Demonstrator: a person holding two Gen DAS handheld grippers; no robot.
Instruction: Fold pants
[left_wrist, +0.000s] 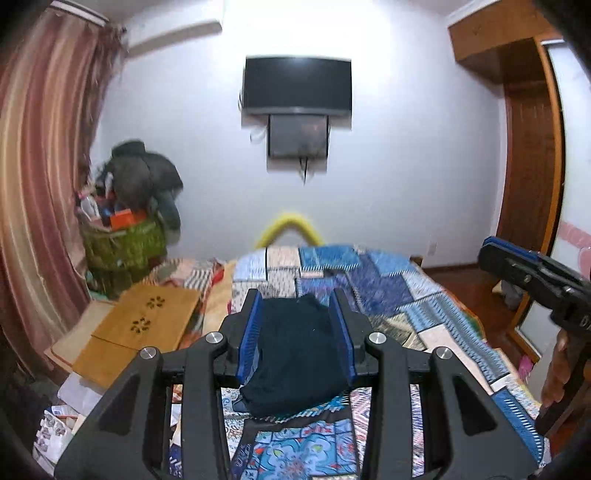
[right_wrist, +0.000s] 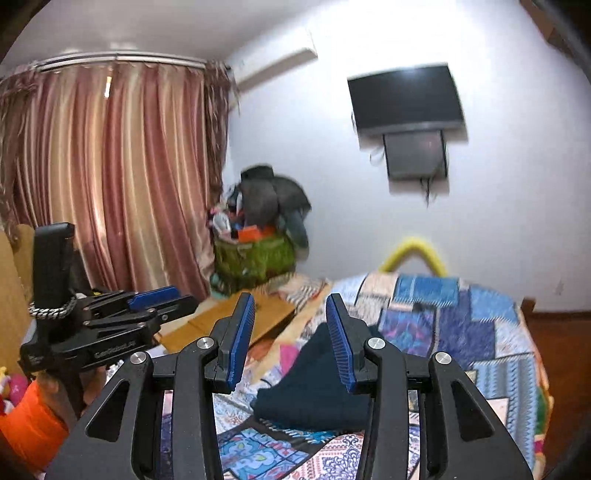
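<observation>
Patchwork bedspread (left_wrist: 388, 295) covers the bed, and on it lie the dark pants (left_wrist: 295, 354), folded into a small bundle near the bed's near end. Left tool (left_wrist: 295, 332) hangs above the pants with its blue fingers (left_wrist: 251, 339) spread wide and nothing between them. Right tool (right_wrist: 291, 339) is off to the side, above the bed, also wide and holding nothing. A black TV (left_wrist: 297, 85) hangs on the white wall, and striped curtains (right_wrist: 110, 166) hang beside a green basket (right_wrist: 255, 262).
</observation>
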